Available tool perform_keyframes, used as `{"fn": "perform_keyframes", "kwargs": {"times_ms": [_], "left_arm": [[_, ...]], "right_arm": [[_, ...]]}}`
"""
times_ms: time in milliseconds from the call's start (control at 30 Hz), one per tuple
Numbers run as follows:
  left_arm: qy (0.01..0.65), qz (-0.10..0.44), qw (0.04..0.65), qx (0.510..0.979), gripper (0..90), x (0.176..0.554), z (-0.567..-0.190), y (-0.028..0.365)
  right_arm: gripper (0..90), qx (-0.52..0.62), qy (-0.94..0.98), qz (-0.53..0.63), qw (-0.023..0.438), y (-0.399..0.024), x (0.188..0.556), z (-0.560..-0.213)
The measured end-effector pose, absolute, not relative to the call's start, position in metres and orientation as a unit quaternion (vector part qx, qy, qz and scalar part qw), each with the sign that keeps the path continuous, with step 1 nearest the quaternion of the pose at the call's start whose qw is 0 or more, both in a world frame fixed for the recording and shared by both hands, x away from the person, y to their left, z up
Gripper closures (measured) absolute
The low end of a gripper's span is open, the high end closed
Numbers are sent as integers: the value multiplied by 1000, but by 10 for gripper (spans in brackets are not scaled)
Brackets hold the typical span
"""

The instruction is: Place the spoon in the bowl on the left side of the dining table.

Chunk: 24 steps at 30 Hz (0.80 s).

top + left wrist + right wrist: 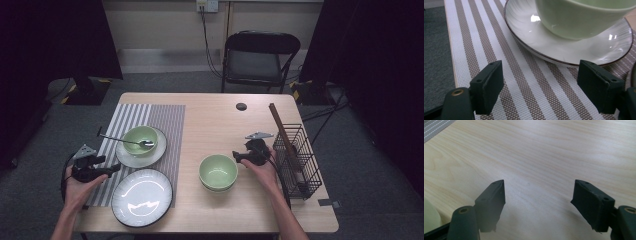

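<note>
Wooden table [215,120]; spoon [125,141] handle leftward across bowl [140,138], crosswise.

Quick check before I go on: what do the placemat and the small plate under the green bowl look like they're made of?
Placemat: looks like woven vinyl or a similar synthetic mesh, matte; the open grid weave shows in the brown and white stripes.
Small plate: seemingly glazed ceramic, glossy white with a thin dark rim; sharp light reflections and faint ribbing show.
Green bowl: likely glazed ceramic too, with a smooth sheen.
</note>
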<state>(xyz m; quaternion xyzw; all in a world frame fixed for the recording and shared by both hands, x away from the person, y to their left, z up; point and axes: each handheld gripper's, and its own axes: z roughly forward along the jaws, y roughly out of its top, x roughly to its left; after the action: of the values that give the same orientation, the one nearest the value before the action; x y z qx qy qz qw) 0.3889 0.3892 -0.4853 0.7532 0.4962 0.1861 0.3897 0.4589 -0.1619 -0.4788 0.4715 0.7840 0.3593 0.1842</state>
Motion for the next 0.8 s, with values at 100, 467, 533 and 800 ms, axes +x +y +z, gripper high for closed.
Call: {"fn": "perform_keyframes", "kwargs": {"times_ms": [100, 467, 533, 800], "left_arm": [[498, 191, 372, 760, 200, 390, -490, 385], [484, 207, 342, 778, 177, 391, -500, 379], [483, 210, 346, 777, 166, 390, -502, 379], [469, 201, 346, 788, 138, 392, -502, 380]], "right_arm": [[271, 477, 773, 376, 183, -163, 460, -470], [310, 450, 776, 405, 179, -157, 455, -443], [315, 444, 777, 405, 187, -155, 453, -437], [362, 422, 780, 426, 177, -149, 448, -415]]}}
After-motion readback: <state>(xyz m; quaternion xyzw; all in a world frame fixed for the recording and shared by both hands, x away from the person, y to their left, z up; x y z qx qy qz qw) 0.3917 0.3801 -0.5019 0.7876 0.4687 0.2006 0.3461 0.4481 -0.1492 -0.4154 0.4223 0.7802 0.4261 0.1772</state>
